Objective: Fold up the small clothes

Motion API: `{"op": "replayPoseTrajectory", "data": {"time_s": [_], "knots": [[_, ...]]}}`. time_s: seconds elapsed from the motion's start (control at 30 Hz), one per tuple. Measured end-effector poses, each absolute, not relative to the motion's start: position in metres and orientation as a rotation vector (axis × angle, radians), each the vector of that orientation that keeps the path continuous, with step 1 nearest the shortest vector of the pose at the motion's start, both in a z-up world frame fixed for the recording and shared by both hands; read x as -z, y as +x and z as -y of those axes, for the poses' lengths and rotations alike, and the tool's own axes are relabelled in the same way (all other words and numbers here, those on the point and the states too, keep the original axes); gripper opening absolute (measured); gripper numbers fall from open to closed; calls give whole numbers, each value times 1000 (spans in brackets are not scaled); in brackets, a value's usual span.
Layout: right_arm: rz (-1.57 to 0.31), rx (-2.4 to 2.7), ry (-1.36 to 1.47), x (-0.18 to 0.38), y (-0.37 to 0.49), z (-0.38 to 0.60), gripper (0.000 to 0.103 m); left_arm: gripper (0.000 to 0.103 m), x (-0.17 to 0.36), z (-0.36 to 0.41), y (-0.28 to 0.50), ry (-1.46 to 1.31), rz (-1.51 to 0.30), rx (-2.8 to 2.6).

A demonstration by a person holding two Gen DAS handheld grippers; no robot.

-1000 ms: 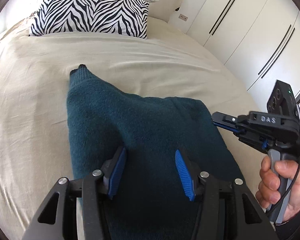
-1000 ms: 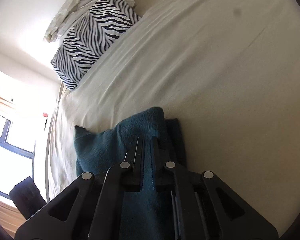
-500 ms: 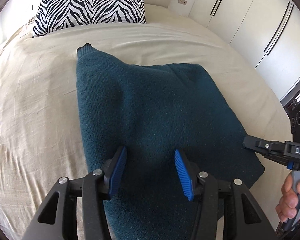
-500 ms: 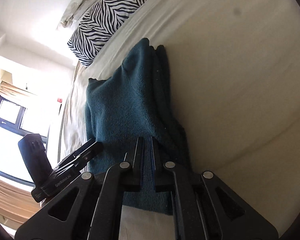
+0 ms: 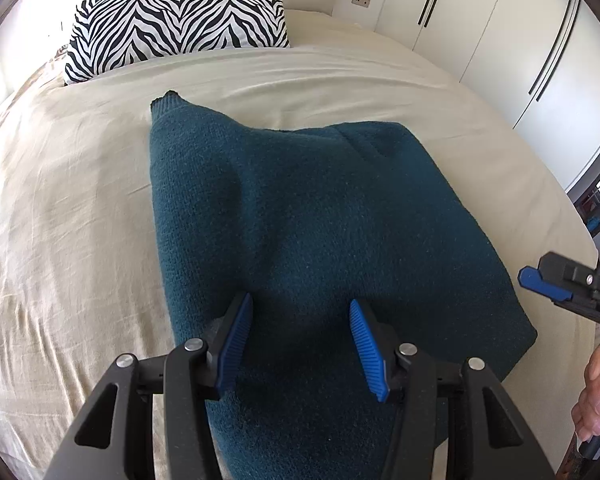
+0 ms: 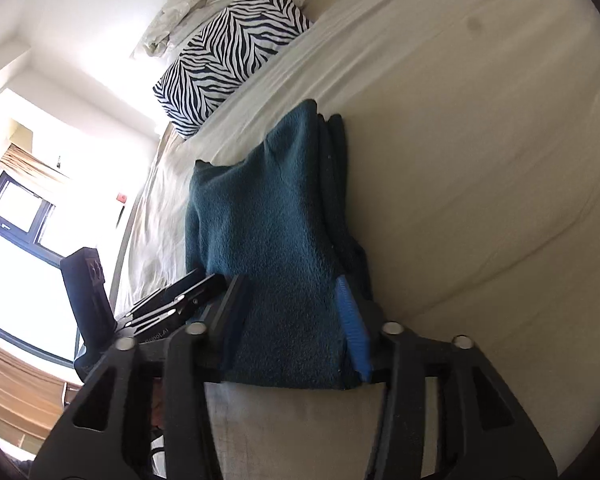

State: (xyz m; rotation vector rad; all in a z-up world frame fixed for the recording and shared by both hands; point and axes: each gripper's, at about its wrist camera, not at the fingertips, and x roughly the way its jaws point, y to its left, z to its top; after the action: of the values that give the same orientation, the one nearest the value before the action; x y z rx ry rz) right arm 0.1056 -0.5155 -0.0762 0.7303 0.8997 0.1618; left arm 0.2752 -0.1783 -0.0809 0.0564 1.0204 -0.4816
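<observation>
A dark blue-green woolly sweater (image 5: 320,216) lies folded on the cream bed (image 5: 60,240). It is soft and thick, with layers stacked along one side. One ribbed corner sticks out toward the striped pillow (image 5: 180,20).

We see the sweater's (image 5: 300,216) near end hidden behind the left gripper (image 5: 298,338), and a hand (image 5: 594,404) cut off at the right edge.
</observation>
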Motion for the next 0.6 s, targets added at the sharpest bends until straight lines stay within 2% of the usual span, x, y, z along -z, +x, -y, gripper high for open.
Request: {"op": "replayPoseTrajectory", "data": {"time_s": [0.2,0.27,0.33,0.4,0.6], "knots": [[-896,-127,724,69,125,527,63,54,65,163,270,-22,-1006,504],[-910,-127,711,72,132,528,63,59,52,150,265,-84,-980,524],[-928,-129,715,76,144,528,63,70,41,134,261,-115,-930,498],[-948,-129,722,82,158,529,63,70,40,118,266,-175,-919,476],[-1014,-160,757,102,199,526,63,69,78,99,299,-339,-1076,483]]}}
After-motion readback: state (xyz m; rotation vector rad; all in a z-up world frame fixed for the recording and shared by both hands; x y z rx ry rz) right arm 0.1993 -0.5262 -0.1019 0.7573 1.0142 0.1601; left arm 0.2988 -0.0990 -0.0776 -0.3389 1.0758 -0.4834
